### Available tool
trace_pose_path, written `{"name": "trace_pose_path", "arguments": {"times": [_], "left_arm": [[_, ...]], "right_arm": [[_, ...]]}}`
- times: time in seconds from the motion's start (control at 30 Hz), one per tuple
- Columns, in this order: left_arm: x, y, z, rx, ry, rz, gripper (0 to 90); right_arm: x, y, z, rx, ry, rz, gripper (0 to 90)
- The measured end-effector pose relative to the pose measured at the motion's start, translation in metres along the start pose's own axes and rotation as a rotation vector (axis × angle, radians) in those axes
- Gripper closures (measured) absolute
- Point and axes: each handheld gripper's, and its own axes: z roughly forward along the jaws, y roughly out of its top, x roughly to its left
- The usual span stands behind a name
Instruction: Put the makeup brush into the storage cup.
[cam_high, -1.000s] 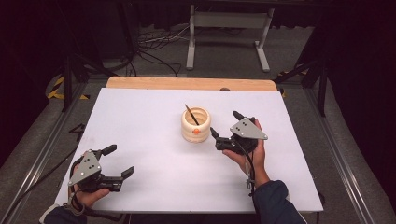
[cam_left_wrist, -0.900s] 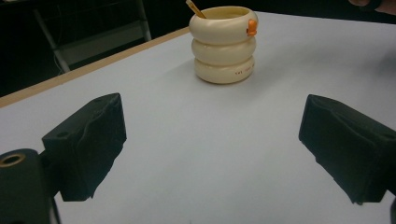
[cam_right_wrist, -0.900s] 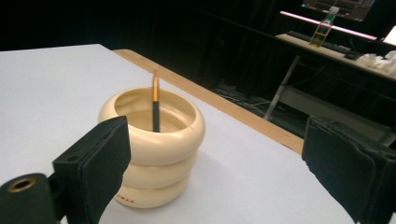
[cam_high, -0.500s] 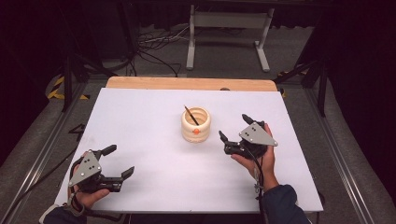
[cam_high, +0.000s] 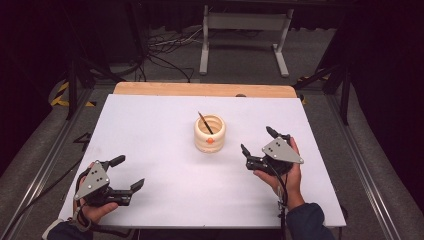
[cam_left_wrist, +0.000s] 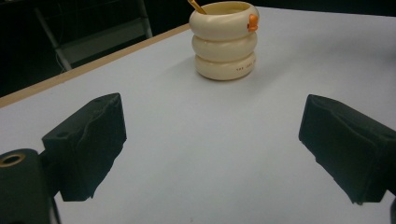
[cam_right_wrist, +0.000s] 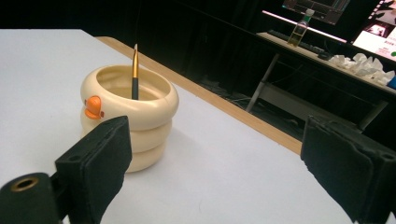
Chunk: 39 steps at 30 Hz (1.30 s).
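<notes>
A cream ringed pot (cam_high: 210, 133) with a small orange knob stands near the middle of the white table (cam_high: 160, 125). A thin brush (cam_high: 205, 122) with a black and gold handle leans inside it. The pot (cam_left_wrist: 225, 39) shows ahead in the left gripper view and the pot (cam_right_wrist: 128, 116) sits close at left in the right gripper view, brush (cam_right_wrist: 135, 72) upright in it. My left gripper (cam_high: 131, 173) rests open at the table's near left corner, holding nothing. To the right of the pot my right gripper (cam_high: 257, 141) is open and holds nothing.
A wooden strip (cam_high: 205, 90) runs along the table's far edge. Beyond it stand a metal frame (cam_high: 242, 35) and loose cables (cam_high: 160, 55) on the floor. Metal rails (cam_high: 45, 160) flank the table on both sides.
My right gripper has drawn back from the pot, to the right and toward the near edge. The left gripper has stayed put.
</notes>
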Motion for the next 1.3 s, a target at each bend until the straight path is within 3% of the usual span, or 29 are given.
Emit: {"name": "trace_pose_path", "arguments": {"times": [0.53, 0.87, 1.3], "left_arm": [[0.0, 0.0, 0.0, 0.008, 0.006, 0.006, 8.2], [-0.001, 0.0, 0.001, 0.006, 0.007, 0.004, 8.4], [-0.001, 0.0, 0.0, 0.011, 0.003, 0.012, 8.5]], "right_arm": [[-0.008, -0.009, -0.02, 0.016, -0.028, -0.042, 9.4], [-0.017, -0.021, -0.034, 0.034, -0.053, -0.034, 9.4], [-0.016, -0.034, -0.046, 0.063, -0.055, -0.056, 9.4]]}}
